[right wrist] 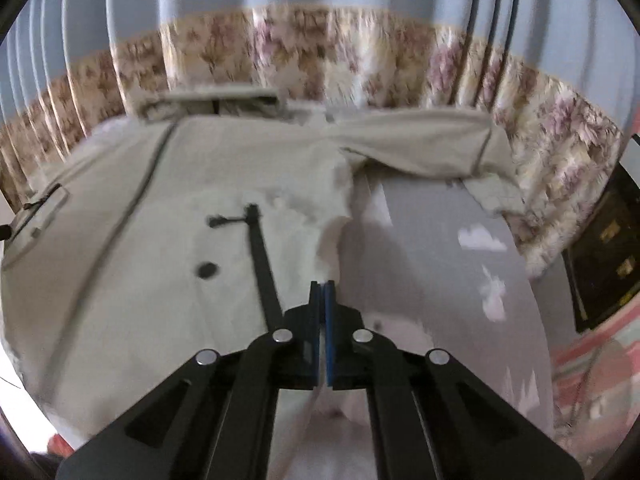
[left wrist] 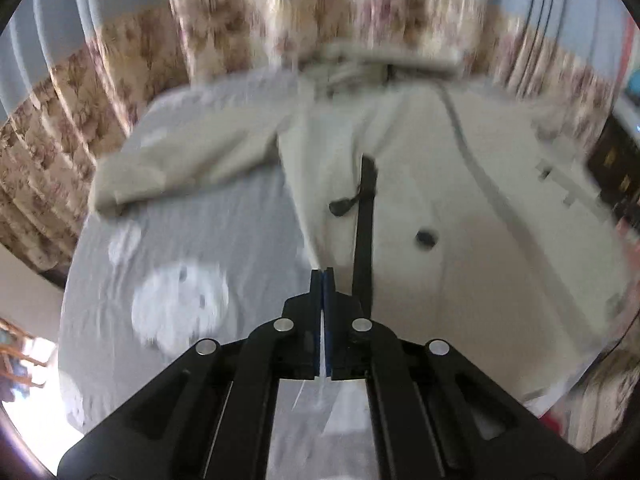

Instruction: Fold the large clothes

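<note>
A pale coat [left wrist: 420, 168] is spread lengthwise on the grey bed [left wrist: 192, 248], collar toward the far edge, hem nearest both grippers. The left gripper [left wrist: 322, 276] and right gripper [right wrist: 322, 288] are each closed, seemingly pinching hem fabric at opposite sides, though blur hides the contact. A dark belt [right wrist: 262, 264] is seen along the middle.

We count one cream coat [left wrist: 420, 184] spread ahead of the two grippers, one gripper to each wrist view: the left gripper [left wrist: 322, 276] and the right gripper [right wrist: 322, 286], both with jaws pressed together. One dark round button [left wrist: 425, 238] shows on the coat, and one black strap [left wrist: 366, 216] runs up its front. Two sleeves are visible, one sleeve [left wrist: 168, 172] beyond the left gripper, the other sleeve [right wrist: 432, 148] beyond the right. One grey bedsheet [left wrist: 192, 232] lies beneath, and one floral curtain [right wrist: 320, 40] hangs behind.
</note>
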Demonstrator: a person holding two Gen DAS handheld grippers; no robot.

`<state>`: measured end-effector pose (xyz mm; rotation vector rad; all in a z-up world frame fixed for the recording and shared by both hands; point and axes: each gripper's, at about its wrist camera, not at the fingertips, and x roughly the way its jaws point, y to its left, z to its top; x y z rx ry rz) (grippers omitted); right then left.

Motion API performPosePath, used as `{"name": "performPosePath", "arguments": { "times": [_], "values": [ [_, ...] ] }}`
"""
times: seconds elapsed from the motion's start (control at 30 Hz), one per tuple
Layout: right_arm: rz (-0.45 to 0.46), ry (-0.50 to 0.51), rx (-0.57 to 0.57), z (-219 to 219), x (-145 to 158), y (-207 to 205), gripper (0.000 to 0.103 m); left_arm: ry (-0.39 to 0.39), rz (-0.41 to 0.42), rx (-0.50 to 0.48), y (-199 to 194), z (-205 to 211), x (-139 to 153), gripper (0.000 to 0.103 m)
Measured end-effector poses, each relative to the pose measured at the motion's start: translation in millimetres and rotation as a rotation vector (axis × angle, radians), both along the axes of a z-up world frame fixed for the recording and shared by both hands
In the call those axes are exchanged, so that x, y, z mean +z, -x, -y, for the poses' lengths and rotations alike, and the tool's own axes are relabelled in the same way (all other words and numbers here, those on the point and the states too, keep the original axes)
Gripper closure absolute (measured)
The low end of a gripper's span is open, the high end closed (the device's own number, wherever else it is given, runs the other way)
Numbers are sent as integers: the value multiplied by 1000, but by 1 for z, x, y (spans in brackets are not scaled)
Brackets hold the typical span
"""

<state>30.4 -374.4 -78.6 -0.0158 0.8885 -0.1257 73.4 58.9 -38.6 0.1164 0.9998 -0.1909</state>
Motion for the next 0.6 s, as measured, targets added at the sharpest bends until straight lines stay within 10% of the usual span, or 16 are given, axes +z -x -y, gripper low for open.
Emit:
{"name": "performPosePath", "arguments": {
  "times": [0.13,0.27,0.4,0.47,0.53,0.6],
  "values": [
    [-47,-24,-49,26,-13,-7,103,-82,-34,50,-7,-12,-34,102],
    [13,10,-89,46,9,-22,99,-48,-5,116,-18,-37,-26,42],
    [108,-35,-125,71,41,-55,99,-63,48,226,-50,-62,-20,35],
    [165,-102,-151,87,54,-73,87,-12,37,301,-75,-80,-22,35],
    [211,-126,-188,97,61,-85,45,33,33,374,-100,-99,-25,35],
    [228,-118,-226,107,64,-102,42,61,22,445,-120,-118,-29,35]
  ]
}}
